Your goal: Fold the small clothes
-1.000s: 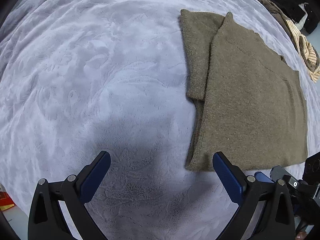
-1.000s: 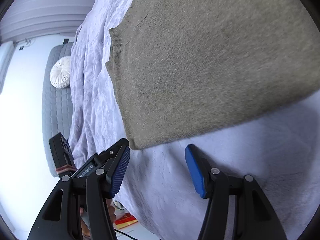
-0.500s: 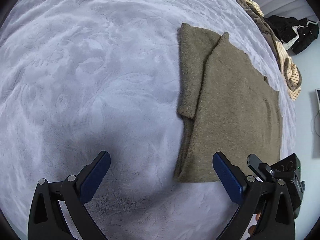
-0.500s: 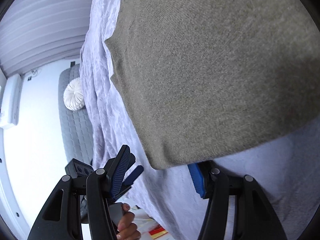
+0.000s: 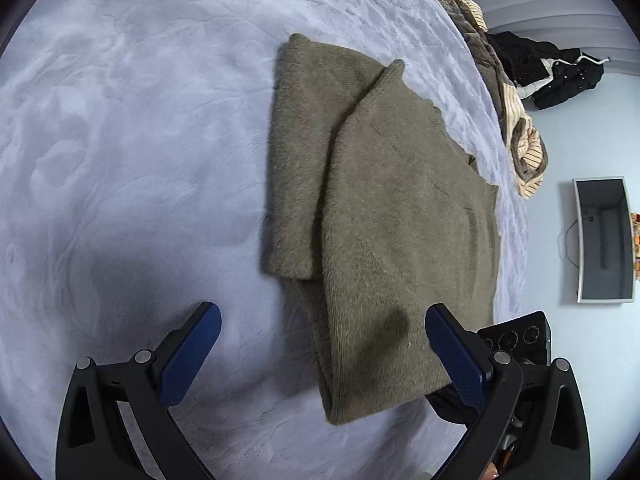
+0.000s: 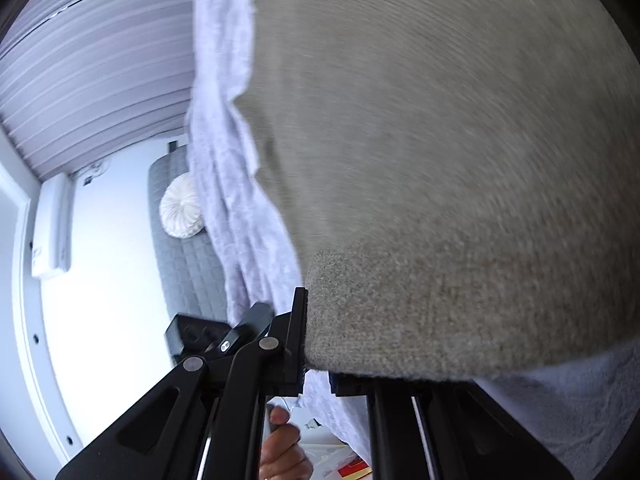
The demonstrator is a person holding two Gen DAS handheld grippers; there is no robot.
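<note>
Olive knit sweater (image 5: 400, 216) lies part-folded on the lavender bedspread (image 5: 140, 140). Right claw (image 6: 316, 344) is closing on its near corner (fabric between the jaws). Left claw (image 5: 320, 344) gapes wide, empty, over the hem.

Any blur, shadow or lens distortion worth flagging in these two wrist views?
Left wrist: sharp, with fisheye bending at the rim; a soft shadow darkens the blanket ahead of the left gripper. Right wrist: the olive sweater is smeared by motion blur, crisp only near the right gripper.
</note>
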